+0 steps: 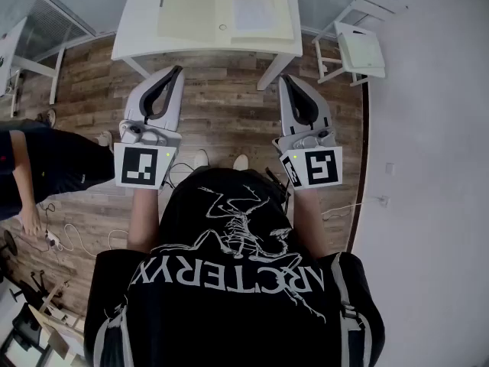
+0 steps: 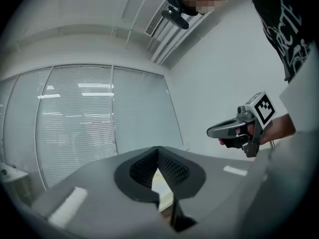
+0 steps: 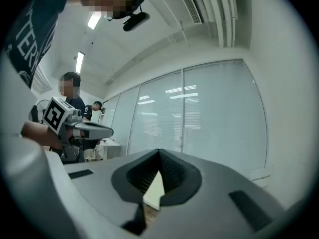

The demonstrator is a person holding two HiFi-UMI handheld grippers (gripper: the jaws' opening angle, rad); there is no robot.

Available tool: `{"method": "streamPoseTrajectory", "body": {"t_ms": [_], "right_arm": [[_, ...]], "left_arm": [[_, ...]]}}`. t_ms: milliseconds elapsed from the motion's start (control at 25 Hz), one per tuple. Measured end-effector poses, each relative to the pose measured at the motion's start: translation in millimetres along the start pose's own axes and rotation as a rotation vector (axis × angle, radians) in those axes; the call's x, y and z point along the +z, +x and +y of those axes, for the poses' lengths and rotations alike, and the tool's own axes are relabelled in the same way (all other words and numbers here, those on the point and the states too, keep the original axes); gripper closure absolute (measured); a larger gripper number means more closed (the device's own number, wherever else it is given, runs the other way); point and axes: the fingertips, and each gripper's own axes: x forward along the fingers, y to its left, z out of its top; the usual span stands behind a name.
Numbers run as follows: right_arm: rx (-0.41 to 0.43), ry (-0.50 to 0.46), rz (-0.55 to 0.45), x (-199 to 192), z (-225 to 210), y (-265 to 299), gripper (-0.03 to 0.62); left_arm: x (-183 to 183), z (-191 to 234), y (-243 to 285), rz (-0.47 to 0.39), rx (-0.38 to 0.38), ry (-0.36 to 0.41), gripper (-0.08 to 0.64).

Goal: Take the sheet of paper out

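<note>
You're holding the left claw [image 1: 177, 71] and the right claw [image 1: 284, 79] pinched shut on nothing, well short of the white rectangular surface [image 1: 134, 33]. The thin white sheet of paper [image 1: 252, 11] is lying flat on the open cream card folder [image 1: 187, 10]. It's likely light, floppy and quick to crease, so pinch a free corner.

the black shirt [image 1: 229, 323] seemingly reads "arc'teryx".

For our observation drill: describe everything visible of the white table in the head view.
The white table stands on the wood-plank floor, its far edge out of frame. The top looks smooth; two white legs show beneath. What looks like an open cream folder lies on it, a white sheet on its right half.
</note>
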Motion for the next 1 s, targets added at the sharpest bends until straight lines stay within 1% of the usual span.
{"method": "streamPoseTrajectory", "body": {"t_ms": [440,720,1000], "right_arm": [[0.010,0.005,-0.016,-0.4,0.5,-4.1,0.580],[0.016,0.007,-0.001,-4.3,-0.3,-0.4,0.580],[0.024,0.011,-0.002,-8.4,-15.0,-0.6,0.580]], "left_arm": [[0.1,-3.2,-1.5,0.000,0.002,0.007,0.548],[-2.4,-1.1,1.8,0.011,0.006,0.004,0.548],[-1.5,-6.6,17.9,0.013,0.021,-0.004,0.548]]}}
